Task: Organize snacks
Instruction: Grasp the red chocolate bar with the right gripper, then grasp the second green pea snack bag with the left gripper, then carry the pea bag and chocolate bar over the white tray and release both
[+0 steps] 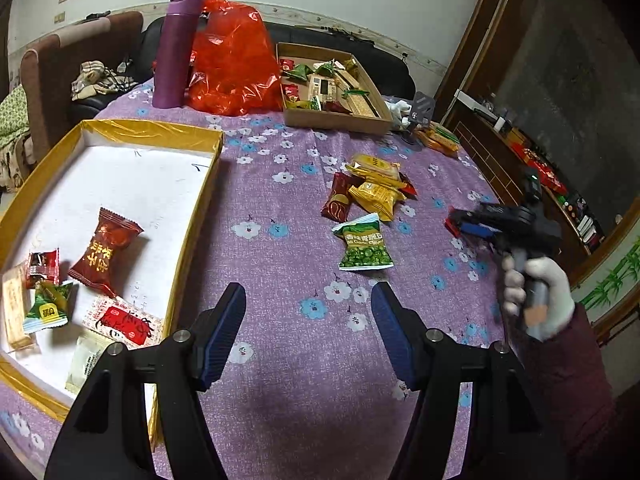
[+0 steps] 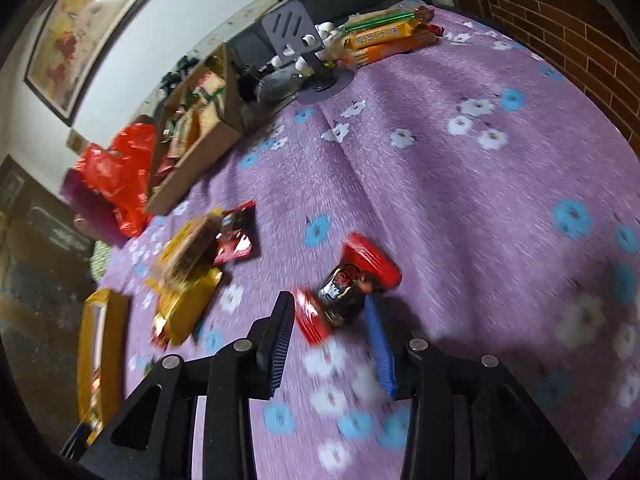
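R gripper (image 2: 326,316) clamped on red candy (image 2: 352,280), just above cloth (image 2: 460,184). L gripper (image 1: 308,320) apart, empty, beside gold tray (image 1: 120,128). Keep squeeze firm, carry w/o tilt, release low over tray.

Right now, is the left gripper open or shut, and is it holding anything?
Open and empty. The left gripper has its blue pads spread wide with only the purple tablecloth showing between them; no snack touches either pad.

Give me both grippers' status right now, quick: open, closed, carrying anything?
Left gripper: open, empty, above the purple tablecloth.
Right gripper: closed on a red-and-black candy, gripped between its fingers.
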`<state>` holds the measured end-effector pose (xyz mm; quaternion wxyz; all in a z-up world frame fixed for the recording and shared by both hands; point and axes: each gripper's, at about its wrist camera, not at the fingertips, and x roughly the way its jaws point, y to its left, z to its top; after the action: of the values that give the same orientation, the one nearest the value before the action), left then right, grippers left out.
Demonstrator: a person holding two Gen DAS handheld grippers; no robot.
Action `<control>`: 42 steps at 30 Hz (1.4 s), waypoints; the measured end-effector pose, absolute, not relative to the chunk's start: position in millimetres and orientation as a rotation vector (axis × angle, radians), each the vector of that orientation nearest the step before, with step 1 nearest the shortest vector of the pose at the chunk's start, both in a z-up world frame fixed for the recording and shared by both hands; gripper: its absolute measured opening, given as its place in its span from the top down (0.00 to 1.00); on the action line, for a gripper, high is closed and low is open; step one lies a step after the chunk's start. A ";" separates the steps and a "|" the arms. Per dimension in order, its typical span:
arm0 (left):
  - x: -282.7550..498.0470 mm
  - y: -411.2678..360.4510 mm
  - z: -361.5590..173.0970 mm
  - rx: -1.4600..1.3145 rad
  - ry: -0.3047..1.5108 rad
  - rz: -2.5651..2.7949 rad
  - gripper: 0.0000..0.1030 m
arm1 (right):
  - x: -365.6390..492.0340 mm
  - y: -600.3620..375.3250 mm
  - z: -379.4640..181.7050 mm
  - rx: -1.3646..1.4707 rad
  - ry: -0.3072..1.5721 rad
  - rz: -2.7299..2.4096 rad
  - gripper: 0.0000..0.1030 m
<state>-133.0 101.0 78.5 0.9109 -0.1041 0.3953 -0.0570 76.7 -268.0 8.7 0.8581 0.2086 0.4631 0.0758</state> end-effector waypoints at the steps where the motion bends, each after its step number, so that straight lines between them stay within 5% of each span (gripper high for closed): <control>1: -132.9 101.2 78.8 -0.214 0.814 -0.113 0.37 | 79.6 -262.5 10.5 0.425 0.959 0.142 0.58; 4: -128.4 100.9 75.7 -0.214 0.824 -0.102 0.38 | 82.9 -253.7 9.9 0.356 0.931 0.105 0.55; 7: -118.5 94.4 69.6 -0.208 0.845 -0.118 0.38 | 76.2 -248.3 8.9 0.255 0.905 0.054 0.74; 28: 1.5 13.0 11.8 -0.021 0.951 -0.178 0.38 | 45.7 -229.1 19.5 0.325 0.798 0.304 0.75; 31: -2.5 7.4 10.8 0.042 0.933 -0.160 0.65 | 44.9 -224.8 20.7 0.303 0.791 0.313 0.75; 42: -45.5 54.2 49.2 -0.113 0.830 -0.136 0.65 | 42.0 -217.4 21.8 0.276 0.771 0.340 0.75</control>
<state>-45.5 54.2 49.2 0.9112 -0.0547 0.4029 -0.0661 42.0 -217.4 21.8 0.9033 0.1335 0.3730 0.1647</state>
